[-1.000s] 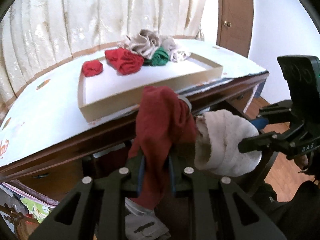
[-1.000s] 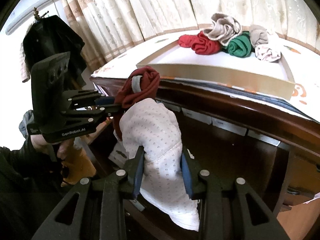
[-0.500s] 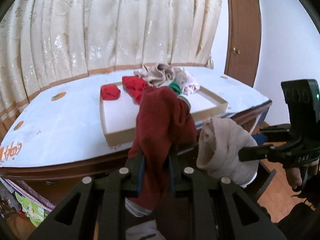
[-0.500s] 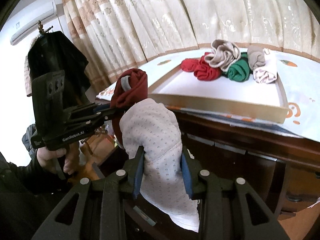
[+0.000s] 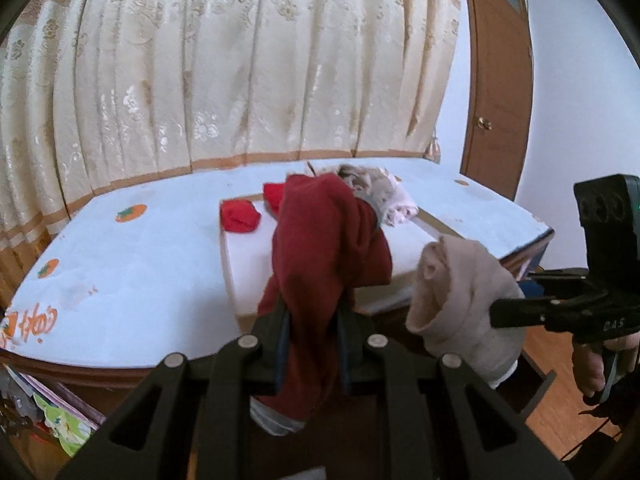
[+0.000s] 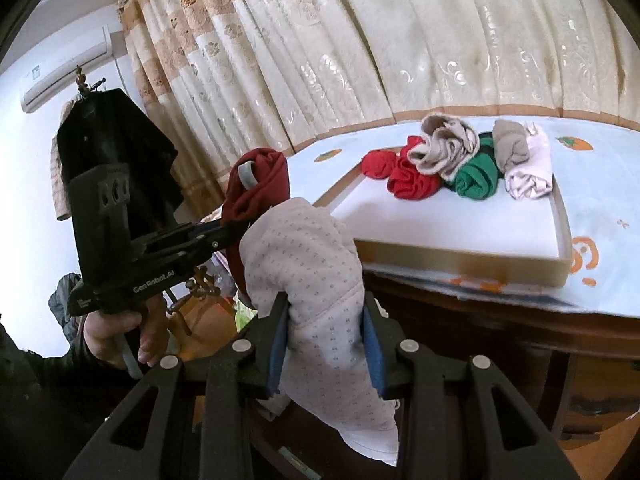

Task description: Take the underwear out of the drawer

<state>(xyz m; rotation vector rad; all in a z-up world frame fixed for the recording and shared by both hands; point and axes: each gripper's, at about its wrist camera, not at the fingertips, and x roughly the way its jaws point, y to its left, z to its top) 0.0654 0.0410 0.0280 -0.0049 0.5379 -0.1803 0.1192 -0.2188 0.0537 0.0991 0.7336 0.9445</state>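
Note:
My left gripper point(image 5: 311, 338) is shut on a dark red rolled underwear point(image 5: 326, 248), held up in front of the table edge. My right gripper point(image 6: 324, 336) is shut on a pale dotted rolled underwear point(image 6: 308, 264). Each gripper shows in the other's view: the right gripper point(image 5: 500, 312) with the pale roll point(image 5: 460, 292), the left gripper point(image 6: 230, 232) with the red roll point(image 6: 258, 188). On the table a shallow tray point(image 6: 460, 256) holds several rolled underwear: red point(image 6: 412, 184), beige point(image 6: 444, 148), green point(image 6: 478, 178), pinkish white point(image 6: 528, 174). The drawer is hidden below.
The tray point(image 5: 230, 264) stands on a light blue tablecloth point(image 5: 132, 280) over a dark wooden table point(image 6: 480, 320). Cream curtains point(image 5: 240, 80) hang behind. A brown door point(image 5: 500, 80) is at right; a dark coat point(image 6: 108, 132) hangs at left. A hand point(image 6: 116, 336) holds the left gripper.
Both grippers have risen with their rolls, from below the table edge to above it. More of the tabletop and curtain now shows. Both grips are unchanged.

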